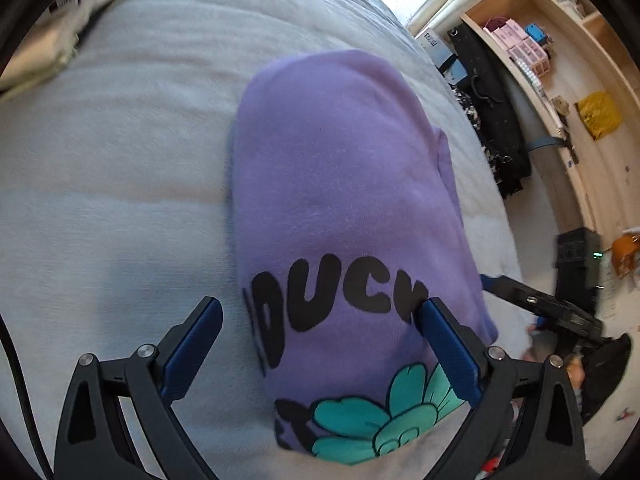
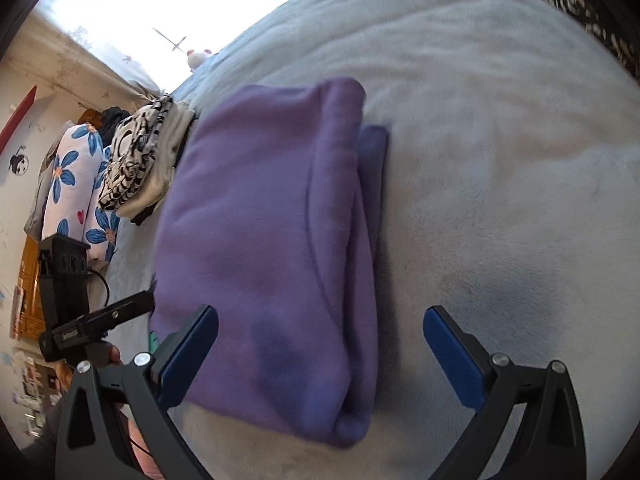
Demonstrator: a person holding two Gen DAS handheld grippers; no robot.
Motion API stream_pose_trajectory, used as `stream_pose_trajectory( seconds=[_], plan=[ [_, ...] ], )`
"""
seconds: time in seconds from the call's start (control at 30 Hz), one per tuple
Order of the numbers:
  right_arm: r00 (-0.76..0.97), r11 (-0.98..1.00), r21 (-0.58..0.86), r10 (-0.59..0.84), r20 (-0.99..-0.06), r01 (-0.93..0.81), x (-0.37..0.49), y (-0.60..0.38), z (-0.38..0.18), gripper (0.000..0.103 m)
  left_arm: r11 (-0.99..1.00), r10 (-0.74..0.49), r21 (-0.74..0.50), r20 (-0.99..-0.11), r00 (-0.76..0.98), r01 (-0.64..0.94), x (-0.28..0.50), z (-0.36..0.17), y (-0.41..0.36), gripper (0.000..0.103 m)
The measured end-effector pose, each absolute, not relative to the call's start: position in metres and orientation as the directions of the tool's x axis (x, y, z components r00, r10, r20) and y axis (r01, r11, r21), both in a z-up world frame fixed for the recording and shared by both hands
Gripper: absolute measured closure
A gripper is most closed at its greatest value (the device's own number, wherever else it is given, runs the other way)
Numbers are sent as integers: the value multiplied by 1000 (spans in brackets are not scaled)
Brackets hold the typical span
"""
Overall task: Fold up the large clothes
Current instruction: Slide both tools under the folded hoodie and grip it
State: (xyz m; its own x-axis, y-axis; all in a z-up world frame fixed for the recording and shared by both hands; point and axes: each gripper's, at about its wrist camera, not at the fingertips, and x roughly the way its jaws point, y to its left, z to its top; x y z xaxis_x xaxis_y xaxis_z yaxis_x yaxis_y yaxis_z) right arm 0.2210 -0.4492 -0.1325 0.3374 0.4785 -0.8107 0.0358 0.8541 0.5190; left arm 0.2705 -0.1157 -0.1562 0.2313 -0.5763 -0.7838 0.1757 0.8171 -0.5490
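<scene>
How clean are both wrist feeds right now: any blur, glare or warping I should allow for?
Left wrist: the purple garment and pale bedspread look soft with motion blur, and the shelving bows from fisheye warp. Right wrist: the window is blown out white, the garment is blurred, and a dark shadow falls on its near end.

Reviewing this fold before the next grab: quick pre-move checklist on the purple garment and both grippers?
1. Left gripper open: ok, jaws wide apart, nothing pinched.
2. Right gripper open: ok, jaws wide apart, nothing pinched.
3. Purple sweatshirt folded into a narrow strip, lying flat on the pale blue blanket: ok.
4. Edges aligned: not ok, a darker purple layer sticks out along one long side.
5. Blanket beside the strip free for the next fold: ok; the stack of folded clothes lies apart, at the far end.
6. Fingers touching fabric: cannot tell.
</scene>
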Motion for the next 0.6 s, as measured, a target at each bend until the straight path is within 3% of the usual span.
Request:
stream_pose_trajectory(
  seconds=[0.2, 0.43, 0.6],
  plan=[
    [283, 790, 612, 579, -765, 36, 248, -454, -167, 1, 769, -639, -610, -741, 207, 192, 286, -172, -121, 1],
    [208, 627, 779, 760, -615, 13, 276, -444, -198, 1, 723, -691, -668, -699, 185, 176, 300, -192, -125, 0],
    [165, 612, 791, 779, -605, 10, 289, -432, -210, 0, 696, -718, -695, -678, 159, 177, 310, -203, -131, 0]
  ],
)
